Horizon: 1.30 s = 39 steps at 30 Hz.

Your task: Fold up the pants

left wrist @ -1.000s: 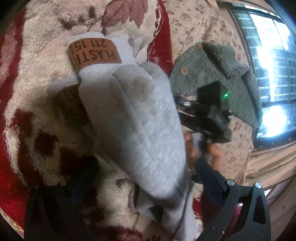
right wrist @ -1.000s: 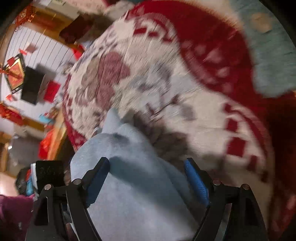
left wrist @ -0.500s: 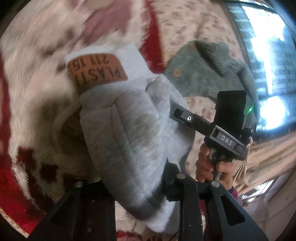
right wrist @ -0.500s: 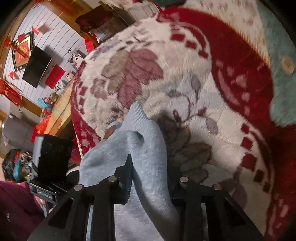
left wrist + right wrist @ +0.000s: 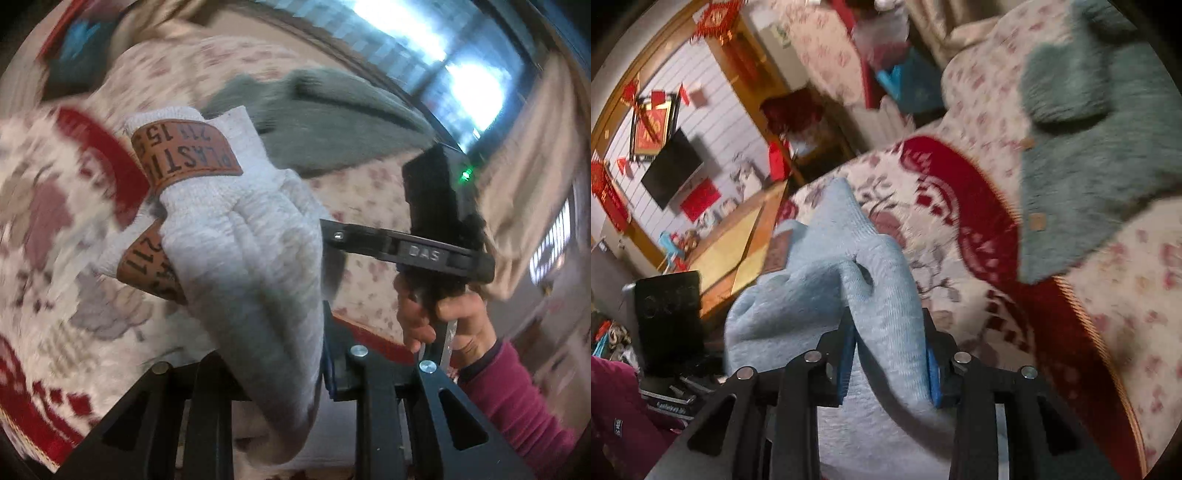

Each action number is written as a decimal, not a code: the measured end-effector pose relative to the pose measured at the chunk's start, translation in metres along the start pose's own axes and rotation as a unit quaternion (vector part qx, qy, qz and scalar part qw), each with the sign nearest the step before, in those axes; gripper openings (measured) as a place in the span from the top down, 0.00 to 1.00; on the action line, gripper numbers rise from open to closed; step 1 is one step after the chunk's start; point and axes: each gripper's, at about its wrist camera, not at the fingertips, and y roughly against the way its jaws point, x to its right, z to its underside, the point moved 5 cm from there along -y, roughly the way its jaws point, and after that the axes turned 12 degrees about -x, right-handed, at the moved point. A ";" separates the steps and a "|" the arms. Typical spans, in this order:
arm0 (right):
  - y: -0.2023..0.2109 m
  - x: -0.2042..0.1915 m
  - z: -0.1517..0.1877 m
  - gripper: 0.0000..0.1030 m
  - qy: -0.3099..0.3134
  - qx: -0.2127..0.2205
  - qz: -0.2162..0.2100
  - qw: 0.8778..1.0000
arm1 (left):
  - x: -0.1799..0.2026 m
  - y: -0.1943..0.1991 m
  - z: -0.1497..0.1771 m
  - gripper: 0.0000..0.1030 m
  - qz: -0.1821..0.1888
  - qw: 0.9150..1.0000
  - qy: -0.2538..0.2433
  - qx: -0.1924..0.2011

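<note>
A brown leather-like patch [image 5: 184, 155] is seen on the grey pants [image 5: 251, 266], left of centre in the left wrist view; upside down, "PLASTI" can be read on it, with "211 15" on the line above. On a second fold of the patch [image 5: 147, 269], lower down, "211" is made out. "DAS" is printed on the black bar of the right gripper [image 5: 424, 254], right of centre.

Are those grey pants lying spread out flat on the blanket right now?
No. The grey pants are bunched, pinched in both claws, left claw and right claw.
</note>
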 end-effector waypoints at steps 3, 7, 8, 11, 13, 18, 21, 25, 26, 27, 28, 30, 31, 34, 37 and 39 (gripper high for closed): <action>0.029 0.014 0.030 0.56 -0.025 0.013 0.026 0.999 | 0.044 -0.023 0.018 0.77 -0.005 0.998 -0.051 -0.025; 0.053 0.044 0.085 0.52 -0.079 0.021 0.049 0.995 | 0.087 -0.072 0.056 0.77 -0.026 0.992 -0.110 -0.055; 0.057 0.057 0.107 0.48 -0.103 0.020 0.063 0.992 | 0.092 -0.083 0.068 0.77 -0.032 0.990 -0.119 -0.064; 0.062 0.103 0.175 0.37 -0.206 -0.004 0.098 0.974 | 0.102 -0.130 0.111 0.69 -0.038 0.983 -0.142 -0.110; 0.060 0.134 0.225 0.37 -0.277 -0.039 0.134 0.951 | 0.102 -0.153 0.134 0.57 -0.038 0.978 -0.151 -0.137; 0.089 0.169 0.317 0.36 -0.392 -0.054 0.196 0.897 | 0.090 -0.142 0.147 0.35 0.017 0.980 -0.125 -0.156; 0.123 0.156 0.331 0.35 -0.423 0.012 0.185 0.887 | 0.086 -0.108 0.133 0.07 0.049 0.987 -0.103 -0.116; 0.164 0.117 0.317 0.34 -0.404 0.085 0.226 0.882 | 0.080 -0.076 0.109 0.07 0.027 0.989 -0.117 -0.083; 0.172 0.100 0.304 0.32 -0.386 0.109 0.214 0.890 | 0.074 -0.070 0.101 0.07 0.012 0.990 -0.117 -0.072; 0.174 0.088 0.294 0.31 -0.371 0.125 0.200 0.898 | 0.074 -0.069 0.093 0.07 0.003 0.991 -0.114 -0.066; 0.171 0.073 0.278 0.26 -0.349 0.139 0.176 0.910 | 0.069 -0.071 0.087 0.07 -0.009 0.992 -0.110 -0.064; 0.156 0.057 0.258 0.23 -0.327 0.143 0.142 0.923 | 0.058 -0.081 0.077 0.07 -0.024 0.992 -0.096 -0.073; 0.143 0.051 0.247 0.23 -0.319 0.138 0.127 0.929 | 0.053 -0.089 0.073 0.07 -0.030 0.992 -0.092 -0.078; 0.091 0.045 0.219 0.23 -0.293 0.101 0.122 0.943 | 0.033 -0.109 0.078 0.07 -0.069 0.990 -0.073 -0.097; 0.058 0.055 0.237 0.23 -0.314 0.041 0.169 0.933 | 0.005 -0.121 0.094 0.07 -0.080 0.987 -0.037 -0.133; 0.044 0.063 0.272 0.23 -0.326 0.002 0.205 0.923 | -0.010 -0.123 0.108 0.07 -0.108 0.984 -0.045 -0.135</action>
